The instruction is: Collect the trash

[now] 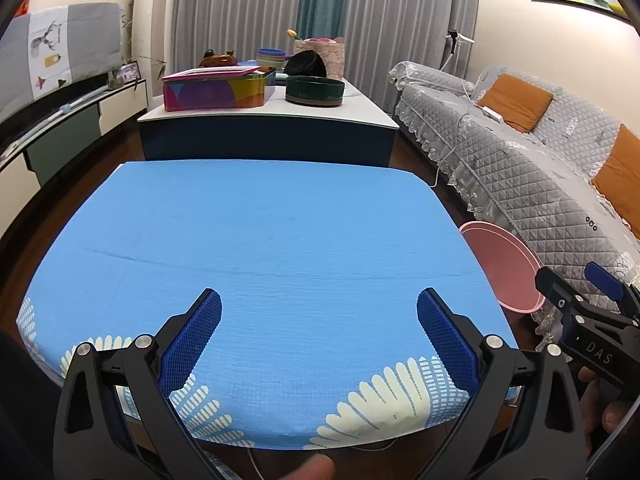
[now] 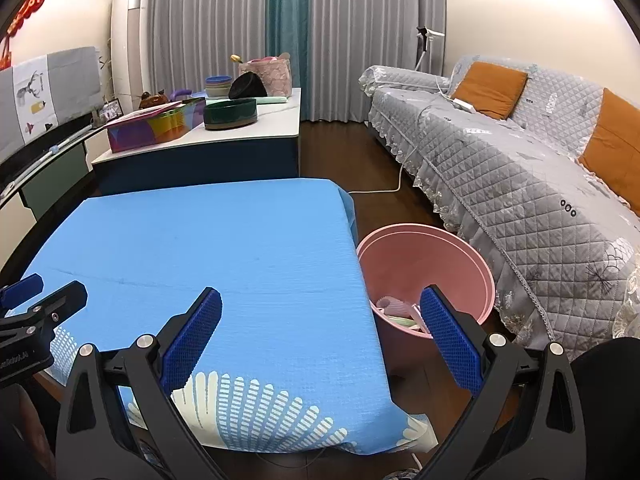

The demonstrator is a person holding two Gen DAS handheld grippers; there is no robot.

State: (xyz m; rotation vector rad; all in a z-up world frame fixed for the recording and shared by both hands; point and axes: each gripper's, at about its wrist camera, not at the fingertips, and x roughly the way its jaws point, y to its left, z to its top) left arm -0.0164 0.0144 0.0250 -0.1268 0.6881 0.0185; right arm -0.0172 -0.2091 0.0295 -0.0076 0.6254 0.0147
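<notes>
Hovering over the bare blue table (image 1: 260, 240), both grippers (image 1: 319, 320) (image 2: 320, 320) gape empty. Trash (image 2: 394, 312) lies in the pink bin (image 2: 472, 264), beside the right one.

Round pink bin (image 2: 476, 264) standing upright on the dark wood floor, just beside the right edge of the blue-clothed worktop (image 2: 224, 248), open-topped, a few pale pink and light green scraps of trash (image 2: 394, 312) lying at its bottom

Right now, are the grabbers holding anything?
No. Both the left hand-held gripper and the right hand-held gripper are open, with nothing between their fingers.
</notes>
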